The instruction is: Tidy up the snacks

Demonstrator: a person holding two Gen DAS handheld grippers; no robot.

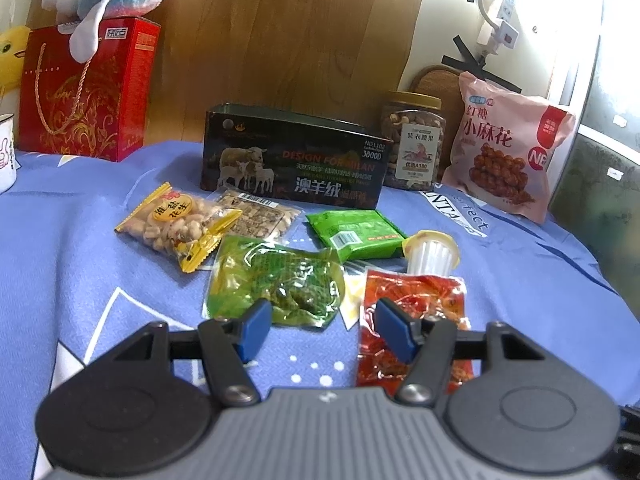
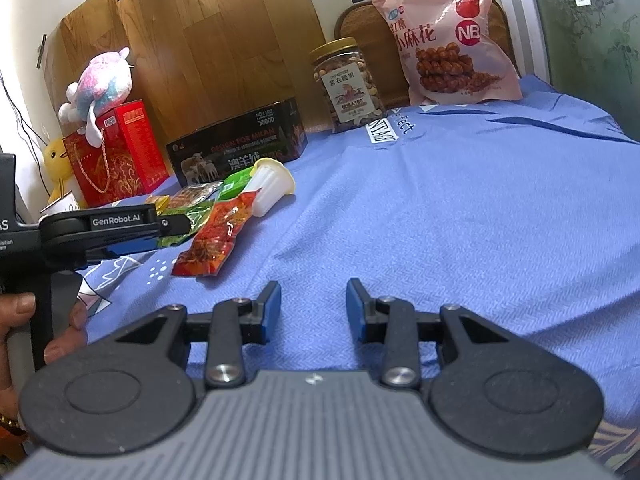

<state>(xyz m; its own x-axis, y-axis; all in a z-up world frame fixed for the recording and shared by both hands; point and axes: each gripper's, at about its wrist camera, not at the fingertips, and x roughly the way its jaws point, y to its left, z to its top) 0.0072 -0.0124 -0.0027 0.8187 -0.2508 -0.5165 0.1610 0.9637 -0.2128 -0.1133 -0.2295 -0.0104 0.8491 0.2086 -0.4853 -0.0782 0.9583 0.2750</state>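
The dark tin box (image 1: pixel 294 156) is showing "DESIGN FOR MILAN", "NO.L102", "3800D" and "澳羊绒". The pink bag (image 1: pixel 508 152) is reading "红糖 小麻花" with "NB" in a red circle. The nut jar (image 1: pixel 414 146) label is carrying "紫衣腰果" and "A180". The peanut packet (image 1: pixel 178 220) is bearing "淮盐花生" on a yellow disc. The left gripper (image 2: pixel 120 232), seen from the right wrist, is displaying "GenRobot.AI". The blue cloth (image 1: pixel 476 222) is showing part of a word, "rfect".
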